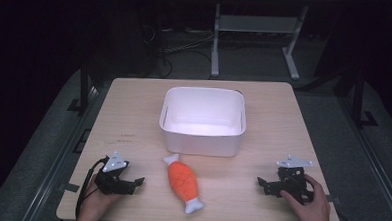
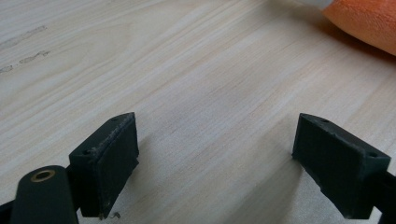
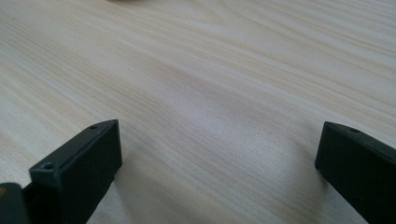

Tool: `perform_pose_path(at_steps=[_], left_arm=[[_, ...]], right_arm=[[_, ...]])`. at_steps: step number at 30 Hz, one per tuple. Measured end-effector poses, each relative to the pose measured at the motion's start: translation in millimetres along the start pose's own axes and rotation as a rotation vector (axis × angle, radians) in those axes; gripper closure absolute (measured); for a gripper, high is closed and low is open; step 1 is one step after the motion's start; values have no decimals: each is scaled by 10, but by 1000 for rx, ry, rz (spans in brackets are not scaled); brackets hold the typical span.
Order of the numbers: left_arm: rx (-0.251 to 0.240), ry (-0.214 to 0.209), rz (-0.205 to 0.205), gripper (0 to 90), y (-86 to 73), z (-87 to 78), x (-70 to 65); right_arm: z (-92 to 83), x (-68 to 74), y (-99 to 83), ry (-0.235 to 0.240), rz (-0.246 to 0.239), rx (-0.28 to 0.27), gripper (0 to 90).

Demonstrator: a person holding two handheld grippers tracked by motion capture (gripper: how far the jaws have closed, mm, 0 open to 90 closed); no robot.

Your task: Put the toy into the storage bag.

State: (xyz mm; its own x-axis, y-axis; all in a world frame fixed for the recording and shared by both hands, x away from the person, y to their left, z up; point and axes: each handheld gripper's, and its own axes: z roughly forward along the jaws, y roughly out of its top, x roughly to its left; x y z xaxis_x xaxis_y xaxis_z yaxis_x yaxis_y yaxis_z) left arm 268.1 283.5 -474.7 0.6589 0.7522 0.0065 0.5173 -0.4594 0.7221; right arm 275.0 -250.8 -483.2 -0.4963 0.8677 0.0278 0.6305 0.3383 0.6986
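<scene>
Pale wood table (image 1: pixel 283 119) lies under both grippers. The left gripper (image 2: pixel 215 154) has its jaws spread wide over bare grain, one orange toy fish (image 2: pixel 369 21) edging in far right; the right gripper (image 3: pixel 217 158) is likewise released. From above, one white bin (image 1: pixel 201 141) sits beyond the fish, between two hands.

Lab: dark room, floor cables (image 1: pixel 187 45)

black left claw (image 1: pixel 137 181), grey triangular plates, cables
</scene>
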Motion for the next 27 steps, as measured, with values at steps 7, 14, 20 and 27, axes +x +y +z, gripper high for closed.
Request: perform_pose_path(at_steps=[7,14,20,27], left_arm=[[-9,0,-3,171,-5,-6,9],[-2,-12,15,374,22,-42,19],[14,-55,54,628,115,-54,-28],[32,-94,49,896,237,-58,-49]], right_arm=[[-1,1,1,0,2,1,0],[0,1,0,0,2,0,0],[-1,2,1,0,3,1,0],[9,-1,10,-2,1,0,0]])
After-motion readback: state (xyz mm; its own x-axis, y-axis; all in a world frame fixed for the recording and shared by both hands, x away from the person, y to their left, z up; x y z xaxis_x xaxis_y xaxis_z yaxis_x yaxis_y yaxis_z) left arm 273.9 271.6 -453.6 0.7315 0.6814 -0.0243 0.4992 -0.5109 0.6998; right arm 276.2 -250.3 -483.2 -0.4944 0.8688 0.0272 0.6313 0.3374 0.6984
